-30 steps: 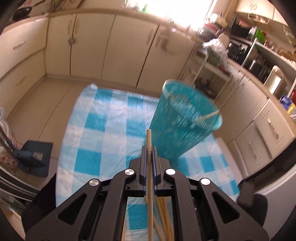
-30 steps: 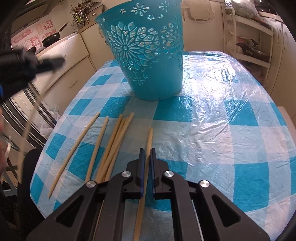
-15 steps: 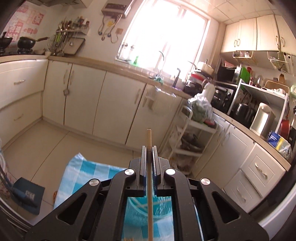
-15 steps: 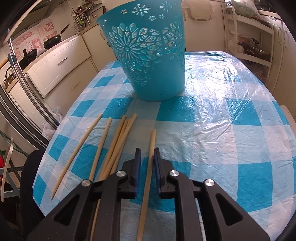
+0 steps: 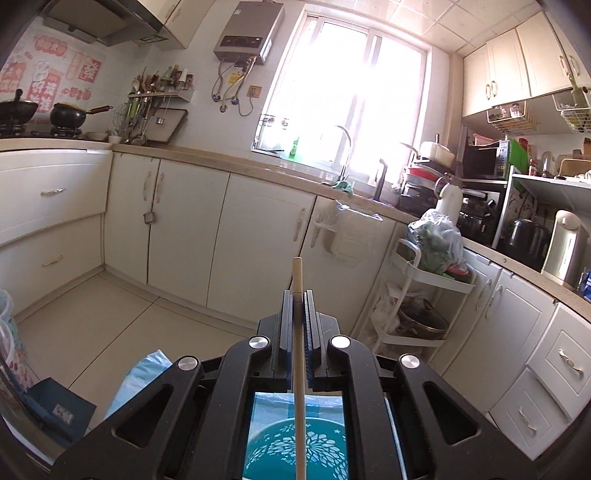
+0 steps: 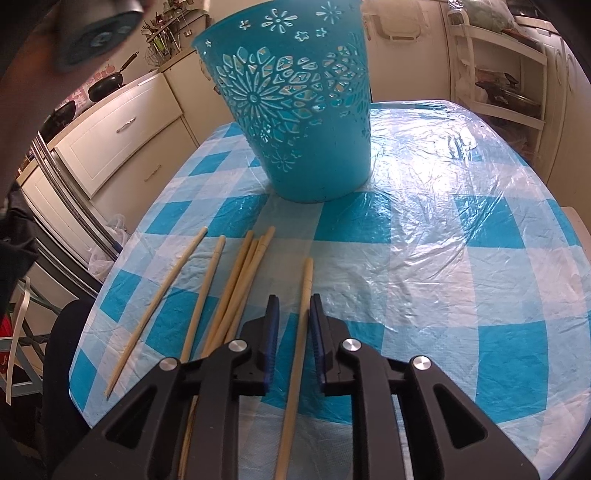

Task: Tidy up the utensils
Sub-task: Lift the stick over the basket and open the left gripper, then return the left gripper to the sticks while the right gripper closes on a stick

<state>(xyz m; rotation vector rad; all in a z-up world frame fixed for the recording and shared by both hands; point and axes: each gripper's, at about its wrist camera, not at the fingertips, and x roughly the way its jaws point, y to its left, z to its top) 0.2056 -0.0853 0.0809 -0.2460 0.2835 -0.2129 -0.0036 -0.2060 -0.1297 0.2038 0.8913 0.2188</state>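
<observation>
My left gripper (image 5: pixel 297 295) is shut on a wooden chopstick (image 5: pixel 298 369) and holds it upright over the teal cut-out basket (image 5: pixel 295 450), which shows below between the gripper arms. In the right wrist view the basket (image 6: pixel 295 110) stands on the blue checked tablecloth (image 6: pixel 443 229). My right gripper (image 6: pixel 293 301) is open, its jaws either side of a single chopstick (image 6: pixel 301 321) lying on the cloth. Several more chopsticks (image 6: pixel 236 280) lie to its left. Part of the left gripper (image 6: pixel 99 33) is blurred at the top left.
Cream kitchen cabinets (image 5: pixel 184 229) and a white trolley (image 5: pixel 417 295) stand beyond the table. A dark chair (image 6: pixel 62 332) sits at the table's left edge. Drawers (image 6: pixel 122 129) and a steel rail (image 6: pixel 62 184) are left of the table.
My left gripper has tilted up and moved over the basket with its chopstick. My right gripper has opened wider around the single chopstick on the cloth.
</observation>
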